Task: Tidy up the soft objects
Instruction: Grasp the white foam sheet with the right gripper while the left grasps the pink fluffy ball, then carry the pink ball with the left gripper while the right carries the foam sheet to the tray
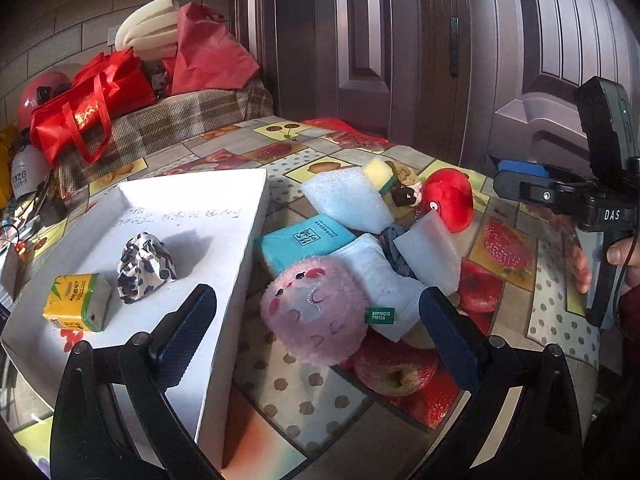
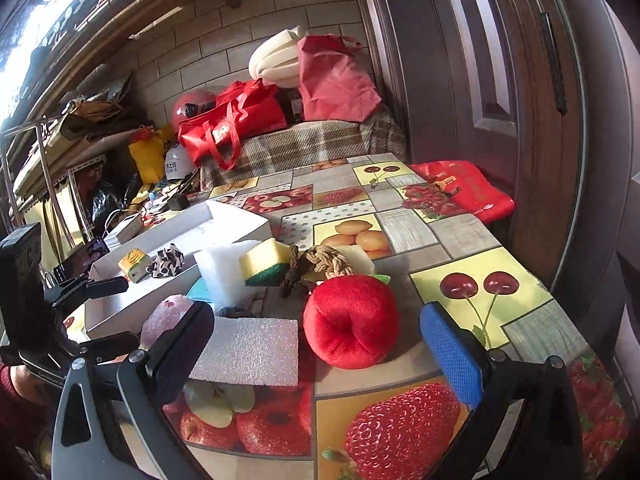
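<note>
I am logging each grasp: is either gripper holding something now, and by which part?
Nothing is held. The left gripper has open jaws around the pink plush toy; the right gripper is open before the red plush apple.

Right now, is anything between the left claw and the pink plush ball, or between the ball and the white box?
Nothing visible blocks the open left claw; the pink plush ball lies right between its fingers. Toward the white box, only the box's own side wall stands beside the ball, so it must be lifted over.

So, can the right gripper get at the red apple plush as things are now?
Probably yes. The right gripper is open and the apple plush lies between its fingers, top uncovered; only the foam block presses against its left side.
</note>
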A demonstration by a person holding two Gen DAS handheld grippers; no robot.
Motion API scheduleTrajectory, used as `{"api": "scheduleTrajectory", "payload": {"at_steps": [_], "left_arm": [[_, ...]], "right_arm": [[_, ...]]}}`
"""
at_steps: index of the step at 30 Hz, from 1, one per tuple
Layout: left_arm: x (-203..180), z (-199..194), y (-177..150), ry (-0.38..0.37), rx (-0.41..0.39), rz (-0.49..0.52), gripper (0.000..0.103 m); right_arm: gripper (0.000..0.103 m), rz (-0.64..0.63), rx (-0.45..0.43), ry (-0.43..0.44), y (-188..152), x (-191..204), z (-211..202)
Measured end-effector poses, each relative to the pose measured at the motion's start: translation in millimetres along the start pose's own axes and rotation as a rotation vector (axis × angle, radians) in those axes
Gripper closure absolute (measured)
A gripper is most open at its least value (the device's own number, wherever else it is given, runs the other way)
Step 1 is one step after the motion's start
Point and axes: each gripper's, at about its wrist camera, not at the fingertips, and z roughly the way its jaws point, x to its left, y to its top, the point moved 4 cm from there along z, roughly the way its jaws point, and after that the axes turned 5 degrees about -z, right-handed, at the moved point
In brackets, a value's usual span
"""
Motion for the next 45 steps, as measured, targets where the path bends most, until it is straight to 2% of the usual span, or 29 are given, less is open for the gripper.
{"api": "scheduleTrajectory", "payload": {"at_steps": [4, 6, 7, 9, 11, 14, 16, 17, 18, 19, 22, 23, 26, 27, 31, 35, 39, 41, 45], "left_arm": [[-5, 12, -3, 0.023, 0.058, 0.033, 0.004], [-4, 17, -6, 0.030, 0.082, 0.028, 0.006], [-3, 19, -6, 0.033, 0.093, 0.023, 0.008], [-3, 23, -8, 0.024, 0.118, 0.015, 0.024], [-4, 29, -11, 0.026, 0.150, 0.018, 0.035], [-6, 34, -13, 0.050, 0.176, 0.028, 0.037], [-5, 35, -12, 0.051, 0.184, 0.025, 0.047], [-5, 36, -13, 0.044, 0.185, 0.020, 0.056], [-4, 35, -13, 0.037, 0.183, 0.016, 0.056], [-4, 33, -12, 0.026, 0.175, 0.016, 0.057], [-8, 25, -9, 0.027, 0.132, 0.036, 0.057], [-10, 22, -8, 0.031, 0.115, 0.044, 0.057], [-11, 11, -5, 0.042, 0.060, 0.048, 0.057], [-9, 8, -4, 0.043, 0.046, 0.042, 0.057], [2, -3, 0, 0.042, -0.006, -0.010, 0.057], [10, -6, 1, 0.032, -0.021, -0.048, 0.057], [9, -15, 2, 0.034, -0.067, -0.046, 0.057], [8, -20, 3, 0.036, -0.093, -0.045, 0.057], [8, -33, 4, 0.036, -0.163, -0.043, 0.057]], "right_arm": [[0.000, -0.391, 0.064, -0.019, -9, 51, 9], [0.000, -0.536, 0.097, -0.035, -16, 63, 18], [0.000, -0.584, 0.112, -0.039, -19, 66, 24], [0.000, -0.654, 0.132, -0.022, -23, 72, 36], [0.000, -0.719, 0.130, -0.024, -24, 78, 48], [0.001, -0.792, 0.138, -0.024, -27, 85, 64], [0.006, -0.808, 0.153, -0.008, -30, 87, 71], [0.031, -0.808, 0.174, 0.002, -33, 86, 74], [0.042, -0.804, 0.192, 0.004, -34, 85, 75], [0.044, -0.796, 0.183, -0.002, -33, 83, 72], [0.060, -0.711, 0.134, 0.018, -26, 79, 53], [0.071, -0.678, 0.110, 0.019, -22, 77, 46], [0.074, -0.580, 0.049, 0.022, -13, 74, 27], [0.082, -0.554, 0.025, 0.023, -10, 74, 21], [0.084, -0.426, -0.042, 0.052, -1, 69, 4], [0.084, -0.356, -0.030, 0.028, 3, 59, 9], [0.084, -0.196, -0.053, 0.043, 7, 40, 3], [0.084, -0.113, -0.083, 0.058, 7, 36, -3], [0.084, -0.066, -0.165, 0.056, 9, 47, -18]]}}
